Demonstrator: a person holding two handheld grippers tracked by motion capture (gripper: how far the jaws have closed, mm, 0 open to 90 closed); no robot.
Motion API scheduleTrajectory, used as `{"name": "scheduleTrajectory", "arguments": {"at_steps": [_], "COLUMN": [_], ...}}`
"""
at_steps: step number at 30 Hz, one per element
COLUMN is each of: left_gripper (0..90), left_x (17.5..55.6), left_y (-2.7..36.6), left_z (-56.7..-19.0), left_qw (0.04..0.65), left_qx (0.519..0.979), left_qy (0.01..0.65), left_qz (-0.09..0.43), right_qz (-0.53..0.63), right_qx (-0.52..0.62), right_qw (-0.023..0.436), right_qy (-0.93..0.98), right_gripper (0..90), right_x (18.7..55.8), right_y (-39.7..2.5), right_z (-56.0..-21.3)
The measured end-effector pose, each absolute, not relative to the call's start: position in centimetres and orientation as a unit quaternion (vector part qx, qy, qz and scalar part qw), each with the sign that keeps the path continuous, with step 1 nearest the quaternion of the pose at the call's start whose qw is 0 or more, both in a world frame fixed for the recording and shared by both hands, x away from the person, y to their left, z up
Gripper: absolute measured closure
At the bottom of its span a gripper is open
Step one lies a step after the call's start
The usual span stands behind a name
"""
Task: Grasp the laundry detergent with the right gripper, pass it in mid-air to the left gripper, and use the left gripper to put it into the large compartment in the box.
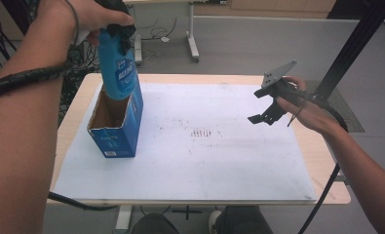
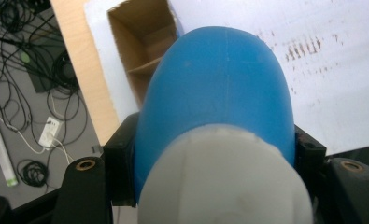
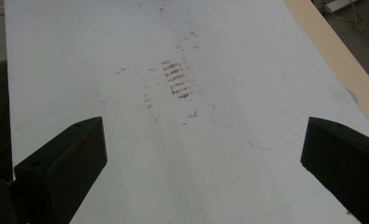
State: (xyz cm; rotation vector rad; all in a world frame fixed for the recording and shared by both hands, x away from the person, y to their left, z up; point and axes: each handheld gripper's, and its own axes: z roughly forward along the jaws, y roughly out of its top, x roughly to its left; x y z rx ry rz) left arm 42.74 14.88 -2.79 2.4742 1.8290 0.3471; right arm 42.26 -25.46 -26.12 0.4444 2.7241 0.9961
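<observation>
Directly below the left gripper [image 1: 119,34], clamped on the upright bottle [image 1: 117,68], the open box [image 1: 113,132] waits; the right gripper [image 1: 264,104] hangs spread, well apart.

I count one blue bottle [image 1: 117,63] at 10 o'clock, one open box [image 1: 118,127] under it, one white board [image 1: 219,146].
</observation>
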Motion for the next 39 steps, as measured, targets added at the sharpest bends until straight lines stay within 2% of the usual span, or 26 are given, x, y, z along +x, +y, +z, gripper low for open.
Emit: {"name": "scheduleTrajectory", "arguments": {"at_steps": [13,27,39], "left_gripper": [36.9,36.9,36.9], "left_x": [43.6,43.9,44.0], "left_y": [18.4,21.4,22.1], "left_z": [-1.6,-1.3,-2.1], "left_qw": [0.045,0.068,0.062], "left_qx": [0.726,0.665,0.65], "left_qy": [0.677,0.734,0.748], "left_qz": [0.109,0.116,0.117], "right_qz": [0.331,0.319,0.318], "right_qx": [0.16,0.163,0.161], "right_qw": [0.116,0.123,0.12], "right_qy": [0.923,0.925,0.927], "right_gripper": [0.2,0.2,0.2], "right_x": [42.2,42.2,42.3], "right_y": [-26.5,-27.2,-27.3], "right_z": [-25.4,-25.2,-25.5]}}
